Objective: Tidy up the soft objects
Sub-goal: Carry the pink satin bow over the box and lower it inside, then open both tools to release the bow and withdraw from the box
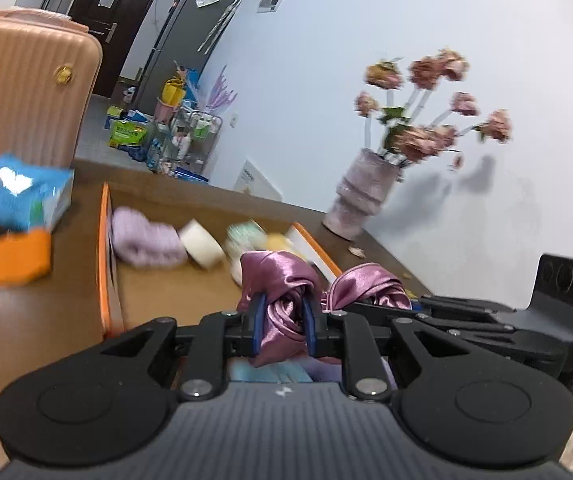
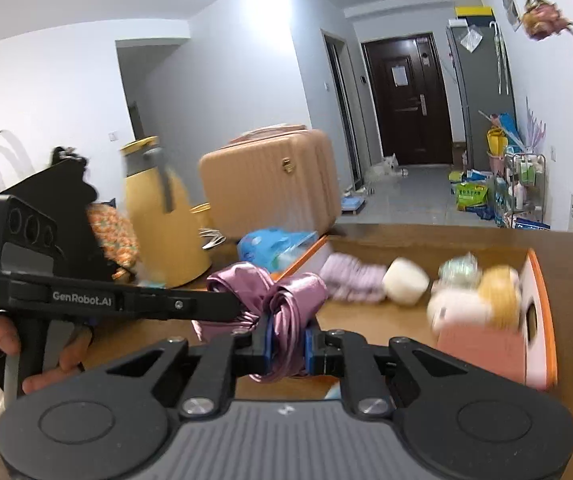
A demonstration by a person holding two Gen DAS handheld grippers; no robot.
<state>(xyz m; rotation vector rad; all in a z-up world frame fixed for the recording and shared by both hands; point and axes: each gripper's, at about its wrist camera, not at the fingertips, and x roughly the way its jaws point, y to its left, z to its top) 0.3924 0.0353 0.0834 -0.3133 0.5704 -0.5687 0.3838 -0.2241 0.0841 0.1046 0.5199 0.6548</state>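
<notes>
On the brown table (image 1: 38, 320) we see, from left to right, a blue packet (image 1: 22, 192) before a pink suitcase (image 1: 26, 88), then an open box with orange edges (image 1: 104, 264) holding a lilac soft roll (image 1: 142, 240), a cream roll (image 1: 202, 244) and blurred pale things, and at the right a vase of pink flowers (image 1: 358, 196) by the wall. Nothing stands between the grippers and the box. We hold the mauve satin cloth (image 1: 282, 308) above the table, in front of the box. The left gripper (image 1: 282, 320) is clamped on one bunched end of it; the right gripper (image 2: 288, 344) pinches the other end tightly. Both point slightly downward, side by side, and a hand (image 2: 46, 352) grips the left handle.
</notes>
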